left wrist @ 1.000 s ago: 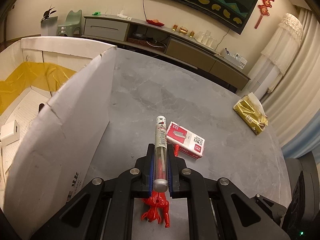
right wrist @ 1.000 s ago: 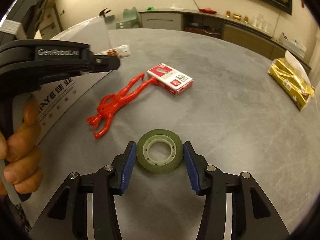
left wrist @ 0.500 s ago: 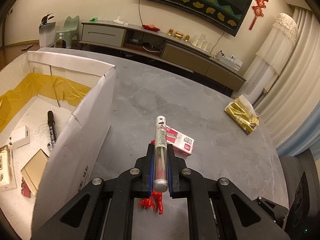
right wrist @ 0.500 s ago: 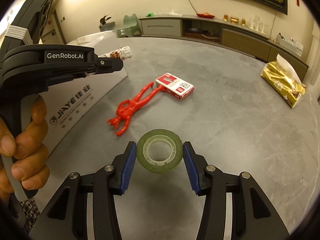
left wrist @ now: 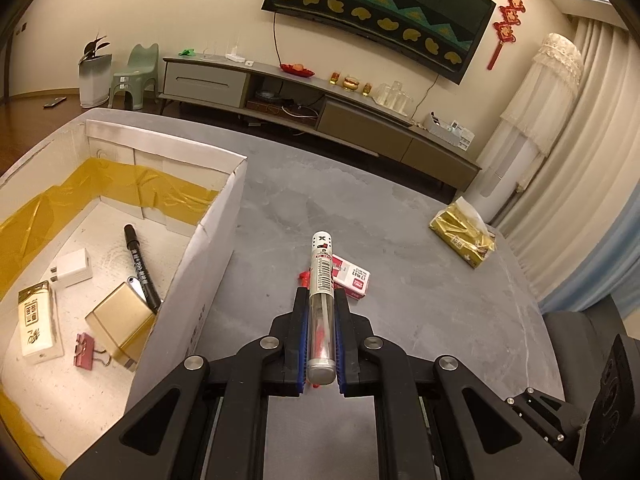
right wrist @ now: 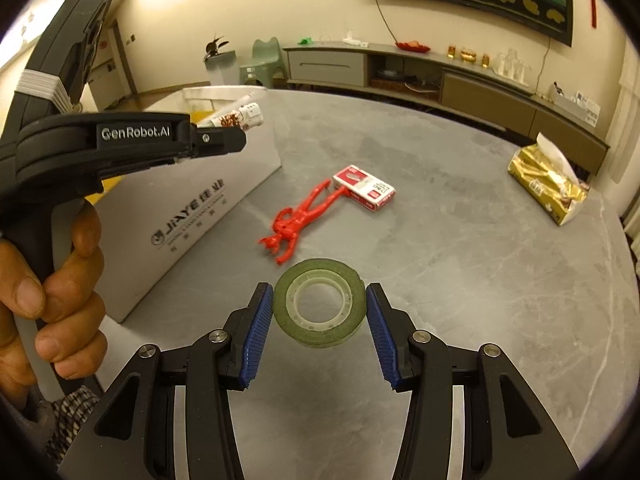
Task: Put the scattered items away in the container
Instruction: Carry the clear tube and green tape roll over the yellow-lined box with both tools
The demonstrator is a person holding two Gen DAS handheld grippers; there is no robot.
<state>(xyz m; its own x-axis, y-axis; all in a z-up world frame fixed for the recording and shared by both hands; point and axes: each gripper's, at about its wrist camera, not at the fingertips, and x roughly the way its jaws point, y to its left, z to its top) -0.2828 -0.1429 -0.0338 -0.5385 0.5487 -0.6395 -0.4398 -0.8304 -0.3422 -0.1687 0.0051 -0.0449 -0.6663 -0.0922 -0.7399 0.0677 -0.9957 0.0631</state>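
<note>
My left gripper [left wrist: 321, 320] is clamped on a clear tube [left wrist: 321, 300] with a white cap, which points toward 12 o'clock over the grey table [left wrist: 420, 300]. The white cardboard box [left wrist: 208, 256] stands at 9 o'clock of the tube, holding a black marker [left wrist: 138, 260], a white charger [left wrist: 72, 268], a gold box [left wrist: 118, 322], a white pack [left wrist: 36, 326] and a pink binder clip [left wrist: 85, 356]. My right gripper [right wrist: 319, 314] holds a roll of green tape [right wrist: 319, 314] between its blue pads [right wrist: 256, 332], above the table. At 12 o'clock of the tape lies a red toy figure [right wrist: 298, 220], its far end touching a red and white carton [right wrist: 364, 188]. A gold tissue pack [right wrist: 548, 186] sits well apart at 2 o'clock. A hand [right wrist: 44, 300] grips the left gripper's handle.
</note>
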